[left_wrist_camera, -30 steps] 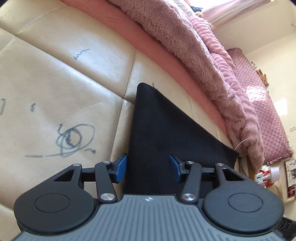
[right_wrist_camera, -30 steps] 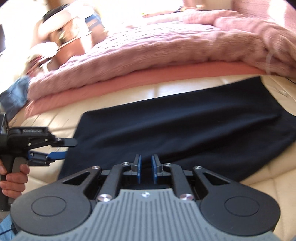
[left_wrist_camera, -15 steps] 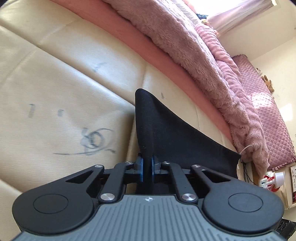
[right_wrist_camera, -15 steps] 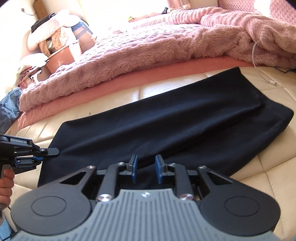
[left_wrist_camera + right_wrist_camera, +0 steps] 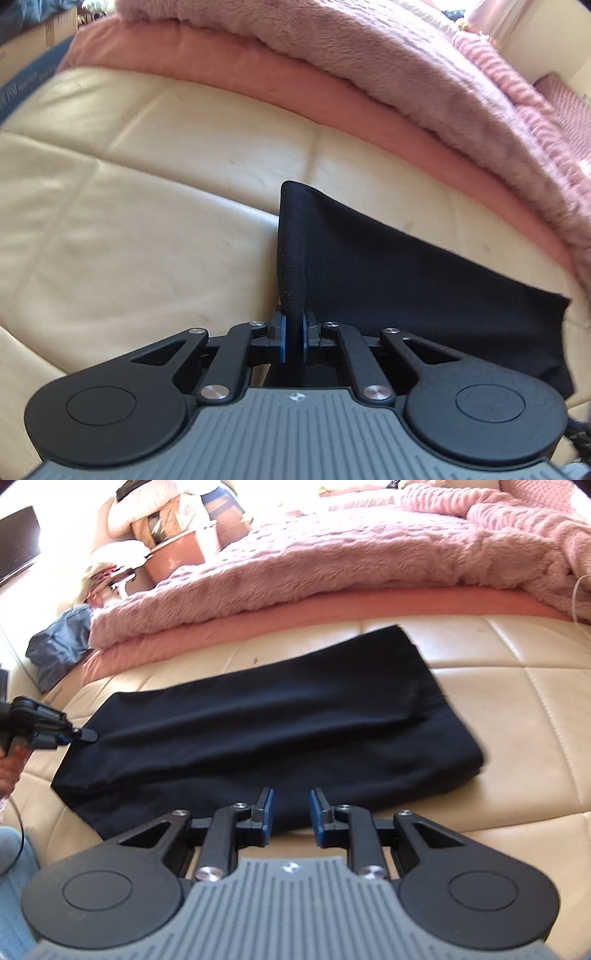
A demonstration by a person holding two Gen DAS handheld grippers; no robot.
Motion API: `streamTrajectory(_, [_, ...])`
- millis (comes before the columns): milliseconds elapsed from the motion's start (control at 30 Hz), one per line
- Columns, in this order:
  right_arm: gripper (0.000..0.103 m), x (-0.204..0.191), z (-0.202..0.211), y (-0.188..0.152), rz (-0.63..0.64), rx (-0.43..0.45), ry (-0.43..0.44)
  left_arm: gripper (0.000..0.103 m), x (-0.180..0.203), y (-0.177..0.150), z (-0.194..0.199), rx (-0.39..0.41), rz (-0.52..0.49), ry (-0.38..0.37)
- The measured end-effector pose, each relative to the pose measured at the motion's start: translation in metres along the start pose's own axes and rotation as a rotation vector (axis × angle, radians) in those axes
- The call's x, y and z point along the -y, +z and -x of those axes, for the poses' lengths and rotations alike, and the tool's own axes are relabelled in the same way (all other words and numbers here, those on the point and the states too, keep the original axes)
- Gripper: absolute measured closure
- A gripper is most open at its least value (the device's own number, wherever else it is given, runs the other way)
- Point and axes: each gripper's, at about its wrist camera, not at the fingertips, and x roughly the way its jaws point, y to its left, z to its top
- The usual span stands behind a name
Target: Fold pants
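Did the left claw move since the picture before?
Yes. The left claw, shut on the pants, has lifted their edge and swung toward the pink blanket; the scribbles on the cream cushion have left its view.

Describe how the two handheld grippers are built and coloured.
Both the left gripper and right gripper have black linkage arms with silver pivot screws, round black discs, blue finger pads and a ribbed grey body bearing a small white emblem.

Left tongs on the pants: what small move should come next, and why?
Probably carry the pinched end across toward the other end of the pants. The left tongs are shut on that end, already lifted off the cushion; the right tongs stand open over the near edge.
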Motion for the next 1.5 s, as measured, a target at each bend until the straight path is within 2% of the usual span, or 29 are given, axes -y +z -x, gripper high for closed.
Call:
streamTrajectory(67, [0.084, 0.005, -0.002, 0.004, -0.030, -0.008, 0.015, 0.095, -0.001, 0.006, -0.005, -0.006, -0.020, 0.031])
streamTrajectory(167, [0.063, 0.019, -0.004, 0.017, -0.080, -0.005, 0.012, 0.092, 0.006, 0.008, -0.010, -0.010, -0.044, 0.059])
streamTrajectory(200, [0.057, 0.026, -0.006, 0.023, -0.099, 0.000, 0.009, 0.087, 0.007, 0.007, -0.010, -0.005, -0.058, 0.074])
streamTrajectory(267, [0.054, 0.039, -0.010, 0.036, -0.136, 0.005, 0.010, 0.079, 0.009, 0.006, -0.008, 0.009, -0.075, 0.109])
streamTrajectory(300, [0.045, 0.046, -0.013, 0.043, -0.156, -0.001, 0.012, 0.072, 0.011, 0.005, -0.007, 0.022, -0.079, 0.125])
streamTrajectory(333, [0.036, 0.054, -0.017, 0.049, -0.176, -0.006, 0.016, 0.069, 0.010, 0.004, -0.004, 0.038, -0.077, 0.140])
streamTrajectory(367, [0.034, 0.062, -0.021, 0.055, -0.196, -0.009, 0.028, 0.064, 0.011, 0.004, -0.002, 0.050, -0.068, 0.150])
streamTrajectory(467, [0.034, 0.089, -0.036, 0.069, -0.250, -0.033, 0.056, 0.062, 0.016, 0.004, 0.006, 0.100, -0.065, 0.165])
streamTrajectory(533, [0.034, 0.109, -0.051, 0.075, -0.307, -0.072, 0.105, 0.062, 0.023, 0.003, 0.011, 0.140, -0.087, 0.174])
streamTrajectory(633, [0.034, 0.138, -0.068, 0.077, -0.412, -0.098, 0.213, 0.062, 0.033, 0.003, 0.014, 0.143, -0.110, 0.125])
streamTrajectory(733, [0.034, 0.153, -0.078, 0.081, -0.464, -0.123, 0.312, 0.062, 0.050, 0.002, 0.009, 0.124, -0.155, 0.083])
streamTrajectory(967, [0.044, 0.166, -0.099, 0.084, -0.512, -0.169, 0.474, 0.062, 0.103, -0.008, -0.016, 0.079, -0.293, 0.007])
streamTrajectory(1033, [0.058, 0.168, -0.104, 0.083, -0.517, -0.190, 0.496, 0.062, 0.117, -0.011, -0.023, 0.072, -0.335, -0.007])
streamTrajectory(1100, [0.064, 0.169, -0.108, 0.081, -0.528, -0.200, 0.513, 0.062, 0.129, -0.013, -0.029, 0.071, -0.366, -0.011])
streamTrajectory(1167, [0.069, 0.166, -0.111, 0.081, -0.524, -0.204, 0.509, 0.062, 0.138, -0.013, -0.034, 0.068, -0.379, -0.021])
streamTrajectory(1200, [0.075, 0.162, -0.113, 0.081, -0.513, -0.203, 0.496, 0.062, 0.141, -0.013, -0.036, 0.068, -0.383, -0.025])
streamTrajectory(1233, [0.087, 0.157, -0.114, 0.081, -0.500, -0.208, 0.479, 0.062, 0.145, -0.013, -0.038, 0.069, -0.392, -0.028])
streamTrajectory(1400, [0.091, 0.142, -0.102, 0.082, -0.455, -0.184, 0.392, 0.067, 0.169, -0.011, -0.044, 0.094, -0.484, -0.023])
streamTrajectory(1500, [0.091, 0.144, -0.080, 0.083, -0.442, -0.154, 0.353, 0.069, 0.186, -0.013, -0.045, 0.108, -0.530, -0.053])
